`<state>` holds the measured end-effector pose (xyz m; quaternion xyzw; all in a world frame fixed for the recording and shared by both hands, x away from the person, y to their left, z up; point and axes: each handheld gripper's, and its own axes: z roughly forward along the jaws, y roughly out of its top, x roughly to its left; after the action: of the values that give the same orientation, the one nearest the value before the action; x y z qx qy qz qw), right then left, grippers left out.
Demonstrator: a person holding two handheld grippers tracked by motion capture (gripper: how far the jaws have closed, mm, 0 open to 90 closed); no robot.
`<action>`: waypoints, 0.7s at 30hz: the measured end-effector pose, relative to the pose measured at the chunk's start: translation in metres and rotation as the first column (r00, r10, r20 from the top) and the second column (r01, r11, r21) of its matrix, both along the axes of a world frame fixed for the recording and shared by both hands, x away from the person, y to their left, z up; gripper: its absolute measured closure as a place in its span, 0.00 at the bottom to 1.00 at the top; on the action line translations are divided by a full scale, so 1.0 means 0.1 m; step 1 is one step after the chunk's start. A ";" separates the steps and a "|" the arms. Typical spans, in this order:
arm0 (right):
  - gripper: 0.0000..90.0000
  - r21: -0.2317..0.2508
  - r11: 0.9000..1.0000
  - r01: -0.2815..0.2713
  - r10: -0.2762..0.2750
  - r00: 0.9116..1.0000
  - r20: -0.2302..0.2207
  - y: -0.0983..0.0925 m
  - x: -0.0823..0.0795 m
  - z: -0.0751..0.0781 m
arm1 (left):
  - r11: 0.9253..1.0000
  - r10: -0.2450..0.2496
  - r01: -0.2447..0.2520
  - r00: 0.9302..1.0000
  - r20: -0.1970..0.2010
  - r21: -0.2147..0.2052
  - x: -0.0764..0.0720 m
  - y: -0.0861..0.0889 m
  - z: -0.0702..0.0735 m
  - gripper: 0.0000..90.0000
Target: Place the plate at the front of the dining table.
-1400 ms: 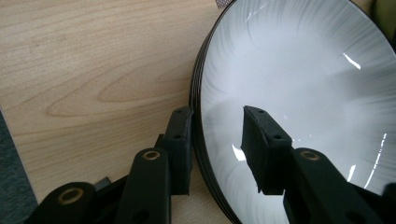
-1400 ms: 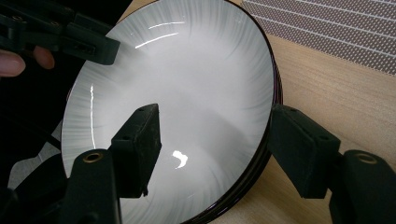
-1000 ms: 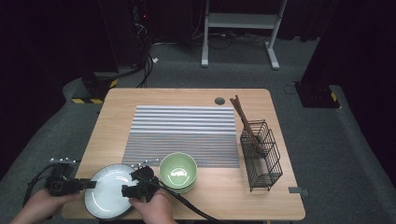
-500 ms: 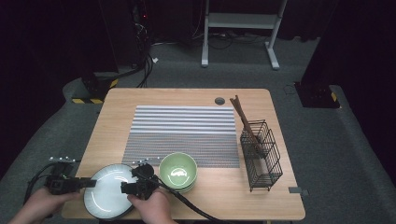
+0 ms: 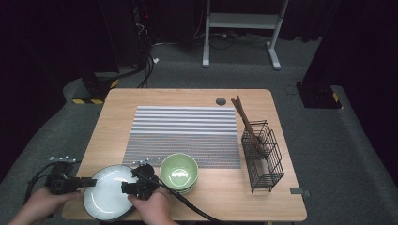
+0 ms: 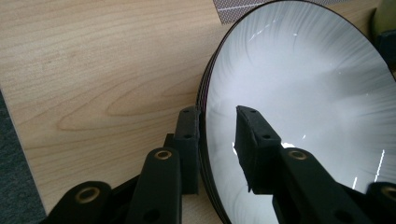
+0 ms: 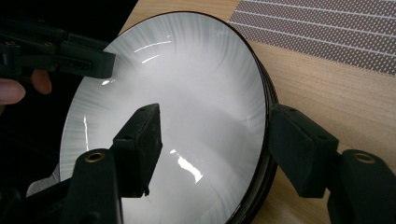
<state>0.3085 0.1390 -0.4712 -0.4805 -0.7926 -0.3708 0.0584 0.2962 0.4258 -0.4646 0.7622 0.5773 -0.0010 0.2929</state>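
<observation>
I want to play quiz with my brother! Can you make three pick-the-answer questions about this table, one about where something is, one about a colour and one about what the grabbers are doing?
1. Where is the white plate?
A. In the wire rack
B. At the table's near left corner
C. On the striped mat

2. What colour is the bowl?
A. Green
B. Red
C. Blue

3. How do the left gripper and right gripper stand at the plate?
A. Both far from it
B. One holds the chopsticks
C. Each has one jaw on either side of its rim

Answers: 1 B, it lies by the near left edge. 2 A, its inside is pale green. 3 C, both gripper views show the rim between the jaws.
</observation>
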 end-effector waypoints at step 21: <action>0.41 0.019 1.000 0.013 -0.013 1.000 0.000 0.06 0.06 -0.02 | 1.000 0.001 -0.002 1.000 0.024 0.022 0.01 0.00 0.01 0.85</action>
<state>0.3148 0.1448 -0.4731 -0.4850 -0.7859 -0.3788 0.0605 0.2975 0.4258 -0.4636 0.7649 0.5743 0.0146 0.2914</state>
